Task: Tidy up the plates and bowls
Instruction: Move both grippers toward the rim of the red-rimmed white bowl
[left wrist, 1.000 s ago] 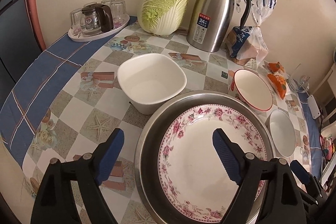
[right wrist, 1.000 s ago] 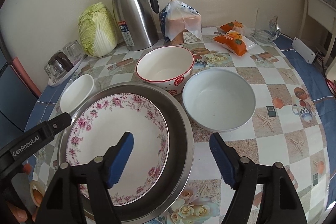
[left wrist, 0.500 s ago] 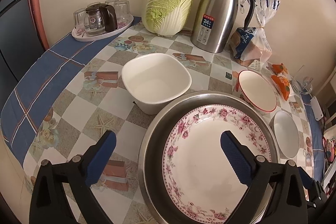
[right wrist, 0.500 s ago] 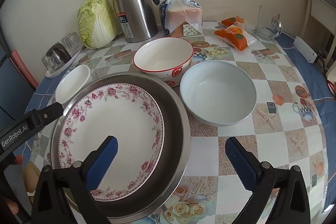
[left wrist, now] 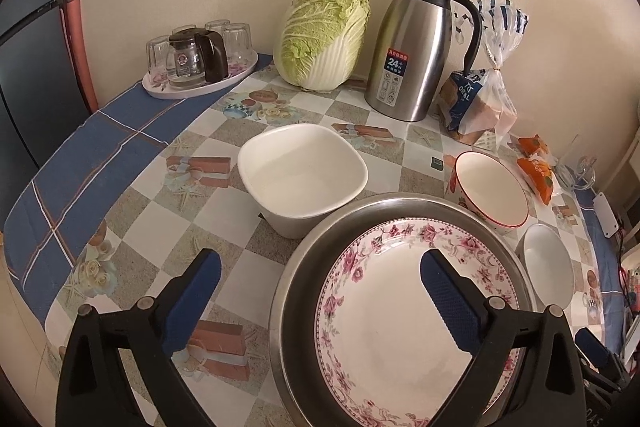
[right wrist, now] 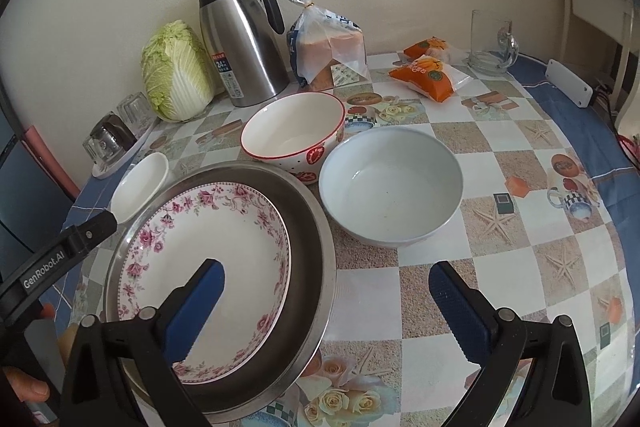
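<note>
Floral plate [left wrist: 400, 311] lies flat, face up, inside the steel basin [left wrist: 304, 267] on the table [left wrist: 132, 211]; round, so no long axis.

Left gripper [left wrist: 320, 285]: jaws just opened, now wide, holding nothing; straddles the basin's left rim, right finger over the plate.

Right gripper [right wrist: 326, 293]: jaws just opened, now wide, empty; straddles the basin's right rim, left finger over the plate.

Square white bowl [left wrist: 302, 175], red-rimmed bowl [right wrist: 294, 133] and grey bowl [right wrist: 390, 185] stand upright just beyond the basin.
</note>
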Available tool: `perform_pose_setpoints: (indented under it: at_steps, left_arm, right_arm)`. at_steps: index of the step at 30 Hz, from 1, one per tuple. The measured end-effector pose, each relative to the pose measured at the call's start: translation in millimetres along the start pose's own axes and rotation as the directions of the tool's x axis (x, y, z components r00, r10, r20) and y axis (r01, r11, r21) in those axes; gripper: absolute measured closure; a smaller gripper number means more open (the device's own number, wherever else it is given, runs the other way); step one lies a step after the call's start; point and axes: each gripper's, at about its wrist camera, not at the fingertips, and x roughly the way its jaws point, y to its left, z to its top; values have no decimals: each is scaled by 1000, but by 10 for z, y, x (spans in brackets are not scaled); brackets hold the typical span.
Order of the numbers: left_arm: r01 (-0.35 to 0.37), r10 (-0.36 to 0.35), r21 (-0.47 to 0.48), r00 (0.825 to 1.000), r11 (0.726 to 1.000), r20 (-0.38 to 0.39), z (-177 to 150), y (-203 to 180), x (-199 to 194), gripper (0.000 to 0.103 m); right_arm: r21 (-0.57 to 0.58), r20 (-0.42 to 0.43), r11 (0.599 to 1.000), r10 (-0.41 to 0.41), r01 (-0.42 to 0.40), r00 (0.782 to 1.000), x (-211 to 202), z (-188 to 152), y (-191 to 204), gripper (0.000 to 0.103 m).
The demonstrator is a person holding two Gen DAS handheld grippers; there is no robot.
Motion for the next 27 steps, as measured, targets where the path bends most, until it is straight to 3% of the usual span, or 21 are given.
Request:
perform_pose_setpoints:
  at_steps: [11, 18, 27]
  left_arm:
    - [18, -17, 26, 999, 1000, -37, 39, -98, 64, 3]
    - [31, -30, 52, 999, 998, -22, 332, -174, 76, 3]
    - [58, -54, 125, 998, 990, -31, 690, -397, 176, 3]
  right_arm:
    - [-65, 9, 997, -33, 34, 999, -46, 77, 74, 0]
    - [-3, -21, 1000, 22, -22, 1000, -13, 265, -36, 0]
    - [-40, -13, 998, 42, -43, 999, 11, 649, -42, 0]
